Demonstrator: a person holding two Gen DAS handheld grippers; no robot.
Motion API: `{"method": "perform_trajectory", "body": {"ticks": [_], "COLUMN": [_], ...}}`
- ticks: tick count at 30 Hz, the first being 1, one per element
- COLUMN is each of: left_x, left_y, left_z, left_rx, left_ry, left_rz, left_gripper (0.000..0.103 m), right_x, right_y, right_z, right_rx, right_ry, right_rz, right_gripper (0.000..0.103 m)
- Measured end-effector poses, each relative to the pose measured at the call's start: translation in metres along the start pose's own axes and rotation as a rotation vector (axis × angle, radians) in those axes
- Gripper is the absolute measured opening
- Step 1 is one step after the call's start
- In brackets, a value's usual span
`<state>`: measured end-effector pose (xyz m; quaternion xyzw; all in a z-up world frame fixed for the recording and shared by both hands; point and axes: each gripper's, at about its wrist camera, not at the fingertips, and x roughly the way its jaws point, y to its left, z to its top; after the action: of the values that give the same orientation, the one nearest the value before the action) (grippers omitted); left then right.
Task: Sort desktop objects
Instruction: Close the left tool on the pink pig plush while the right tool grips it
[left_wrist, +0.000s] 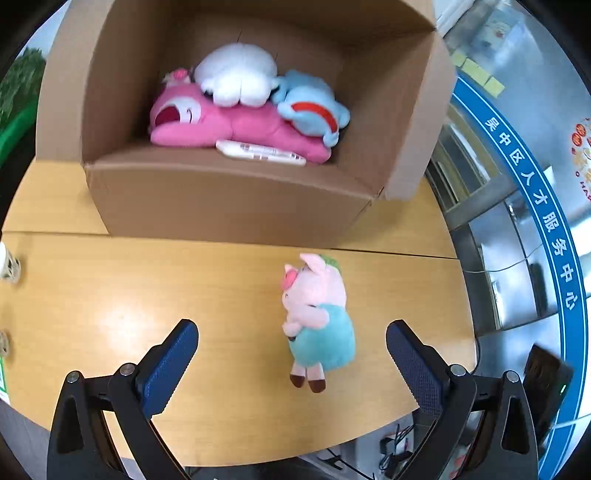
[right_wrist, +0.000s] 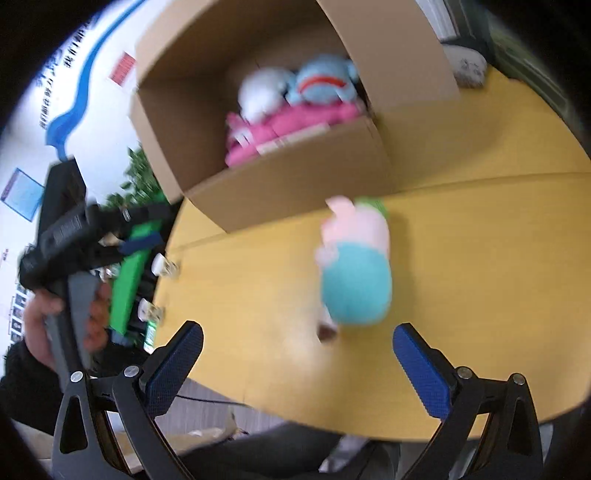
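A pink plush pig (left_wrist: 316, 317) in a teal dress lies on the wooden table (left_wrist: 147, 295), just in front of a cardboard box (left_wrist: 229, 199). Inside the box lie a pink plush (left_wrist: 221, 123), a white plush (left_wrist: 236, 72) and a blue plush (left_wrist: 312, 105). My left gripper (left_wrist: 291, 343) is open, hovering over the table with the pig between its fingers' line, nearer the right finger. My right gripper (right_wrist: 297, 343) is open too, close behind the pig (right_wrist: 356, 266), which looks blurred. The box (right_wrist: 288, 177) stands beyond it. The other hand-held gripper (right_wrist: 88, 236) shows at the left, held by a hand (right_wrist: 48, 317).
The table's near edge (left_wrist: 258, 454) curves just below my left fingers, with cables on the floor beneath. A green plant (left_wrist: 18, 85) stands left of the box. Small white clips (right_wrist: 162, 266) sit at the table's left edge. A grey stone-like object (right_wrist: 467, 66) lies behind the box.
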<state>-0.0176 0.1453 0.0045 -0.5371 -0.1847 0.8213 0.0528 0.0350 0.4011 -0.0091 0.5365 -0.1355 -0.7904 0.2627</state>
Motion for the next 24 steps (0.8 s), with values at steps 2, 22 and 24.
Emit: {"method": "perform_trajectory", "body": {"ticks": [2, 22, 24], "left_x": [0.022, 0.285, 0.292], "left_y": [-0.004, -0.019, -0.015], "left_z": [-0.002, 0.045, 0.042], "left_rx": [0.019, 0.001, -0.035], "left_ry": [0.058, 0.523, 0.547], "left_rz": [-0.029, -0.171, -0.211], "left_gripper": [0.103, 0.103, 0.103], "right_x": [0.006, 0.202, 0.211], "right_y": [-0.001, -0.034, -0.045], "right_z": [-0.004, 0.042, 0.043], "right_rx": [-0.005, -0.063, -0.034], "right_ry": [0.012, 0.214, 0.237], "right_rz": [-0.028, -0.312, -0.299], "right_gripper": [0.103, 0.102, 0.092]}}
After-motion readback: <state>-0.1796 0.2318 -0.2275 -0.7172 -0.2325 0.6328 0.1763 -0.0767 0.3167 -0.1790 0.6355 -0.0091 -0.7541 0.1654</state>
